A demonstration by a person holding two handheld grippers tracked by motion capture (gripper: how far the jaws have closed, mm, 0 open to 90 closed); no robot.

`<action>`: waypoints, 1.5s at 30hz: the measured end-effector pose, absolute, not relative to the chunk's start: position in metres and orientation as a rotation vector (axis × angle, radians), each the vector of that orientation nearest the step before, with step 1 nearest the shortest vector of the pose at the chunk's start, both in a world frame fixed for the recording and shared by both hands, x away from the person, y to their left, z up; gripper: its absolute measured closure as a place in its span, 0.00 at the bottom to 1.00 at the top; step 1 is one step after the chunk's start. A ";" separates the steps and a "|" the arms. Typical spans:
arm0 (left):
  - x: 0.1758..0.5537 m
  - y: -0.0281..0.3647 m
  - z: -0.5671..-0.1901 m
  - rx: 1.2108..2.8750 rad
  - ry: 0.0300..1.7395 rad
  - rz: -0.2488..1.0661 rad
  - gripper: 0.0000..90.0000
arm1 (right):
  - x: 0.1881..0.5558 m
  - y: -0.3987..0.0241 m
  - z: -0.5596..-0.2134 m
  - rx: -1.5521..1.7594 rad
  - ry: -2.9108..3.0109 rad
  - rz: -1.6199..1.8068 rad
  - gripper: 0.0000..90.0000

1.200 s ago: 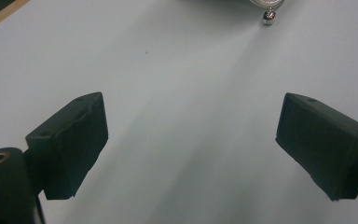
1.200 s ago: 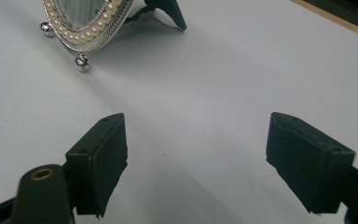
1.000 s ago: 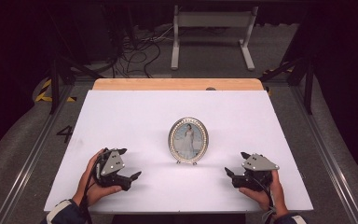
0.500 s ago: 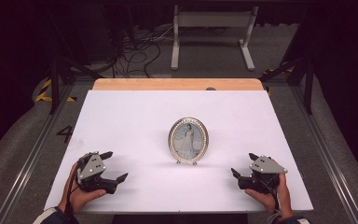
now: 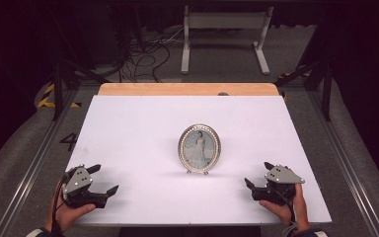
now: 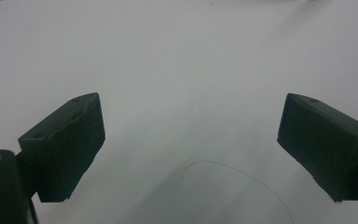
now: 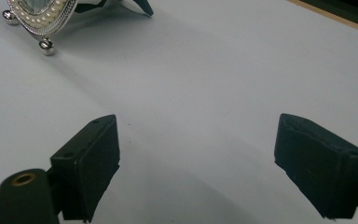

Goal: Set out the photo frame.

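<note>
My left gripper (image 5: 101,181) sits low at the near left corner of the white table (image 5: 138,123), its jaws spread wide with nothing but bare tabletop between them. In the middle stands the oval picture frame (image 5: 199,148), upright on its little ball feet and propped by its rear stand, well apart from both my tools. My right gripper (image 5: 258,175) rests at the near right, pointing in toward the frame; its jaws have just been opening and now stand wide, empty, with the frame's beaded rim (image 7: 42,21) at the far left of its own view. I judge the frame is set down and released, and I am clear of it. Any next move calls for coming back in level on both sides and closing gently on the rim, since the frame would tip easily.
</note>
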State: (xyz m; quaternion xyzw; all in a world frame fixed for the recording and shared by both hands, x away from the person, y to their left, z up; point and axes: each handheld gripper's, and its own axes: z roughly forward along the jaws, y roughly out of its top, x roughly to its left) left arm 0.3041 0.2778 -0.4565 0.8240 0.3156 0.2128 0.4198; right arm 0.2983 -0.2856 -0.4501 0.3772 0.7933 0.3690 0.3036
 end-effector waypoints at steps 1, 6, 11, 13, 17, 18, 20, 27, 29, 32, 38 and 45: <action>0.304 0.278 -0.457 2.065 0.791 0.533 0.09 | 0.298 -0.285 -0.451 0.996 2.105 0.971 0.16; 0.303 0.278 -0.456 2.065 0.785 0.535 0.09 | 0.298 -0.280 -0.451 0.983 2.105 0.960 0.16; 0.304 0.275 -0.458 2.076 0.787 0.529 0.09 | 0.299 -0.281 -0.452 0.984 2.104 0.969 0.16; 0.304 0.275 -0.458 2.080 0.790 0.534 0.09 | 0.300 -0.281 -0.452 0.984 2.103 0.974 0.15; 0.304 0.273 -0.459 2.096 0.792 0.545 0.09 | 0.299 -0.280 -0.452 0.972 2.113 0.968 0.15; 0.304 0.273 -0.459 2.096 0.792 0.545 0.09 | 0.299 -0.280 -0.452 0.972 2.113 0.968 0.15; 0.304 0.273 -0.459 2.092 0.795 0.546 0.09 | 0.299 -0.279 -0.453 0.960 2.116 0.965 0.15; 0.305 0.271 -0.460 2.117 0.793 0.562 0.09 | 0.300 -0.280 -0.453 0.971 2.110 0.964 0.15; 0.305 0.270 -0.460 2.122 0.790 0.562 0.09 | 0.300 -0.281 -0.454 0.971 2.115 0.957 0.15; 0.305 0.270 -0.460 2.122 0.794 0.563 0.09 | 0.300 -0.280 -0.454 0.967 2.120 0.955 0.15; 0.304 0.269 -0.460 2.127 0.791 0.571 0.09 | 0.299 -0.279 -0.454 0.963 2.125 0.956 0.15; 0.305 0.269 -0.460 2.131 0.782 0.567 0.09 | 0.299 -0.278 -0.455 0.953 2.126 0.947 0.15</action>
